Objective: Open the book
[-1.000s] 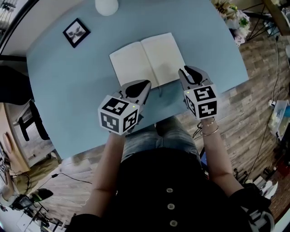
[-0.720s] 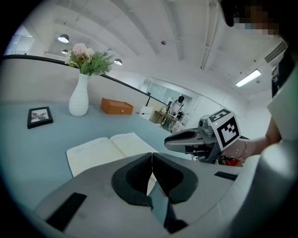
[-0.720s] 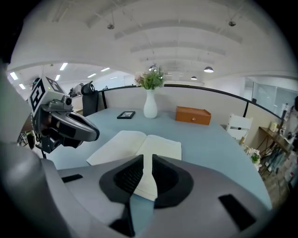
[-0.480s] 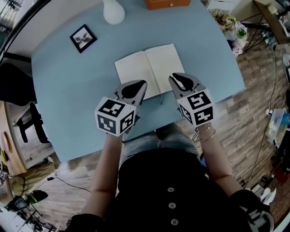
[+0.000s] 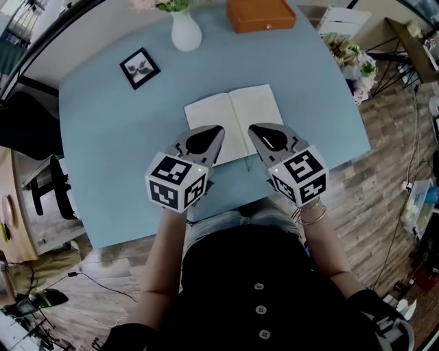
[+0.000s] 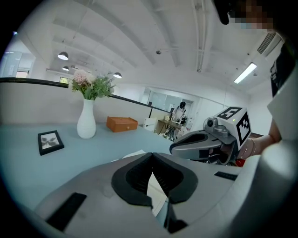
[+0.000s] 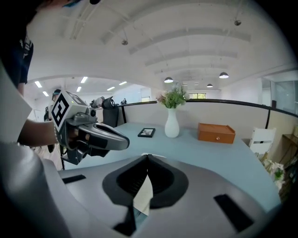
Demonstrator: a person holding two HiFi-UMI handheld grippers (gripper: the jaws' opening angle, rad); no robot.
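A book (image 5: 233,118) lies open and flat on the blue table (image 5: 110,144), showing two blank white pages. My left gripper (image 5: 208,131) hangs over the near edge of the left page, jaws shut and empty. Over the near edge of the right page, just right of the spine, my right gripper (image 5: 260,130) is also shut on nothing. In the left gripper view, white page shows behind the closed tips of the left gripper (image 6: 152,157), with the right gripper (image 6: 198,145) beside it. The right gripper view shows the same behind the right gripper (image 7: 148,157), and the left gripper (image 7: 104,135) at its left.
A white vase with flowers (image 5: 186,31), a small black picture frame (image 5: 140,68) and an orange wooden box (image 5: 260,14) stand at the far side of the table. The table's near edge runs just under my grippers. A white chair (image 5: 341,22) stands past the far right corner.
Both grippers have drawn closer together over the book's near edge, the right one moving left toward the spine. The head view shifted, bringing vase and box into sight. The book stayed open.
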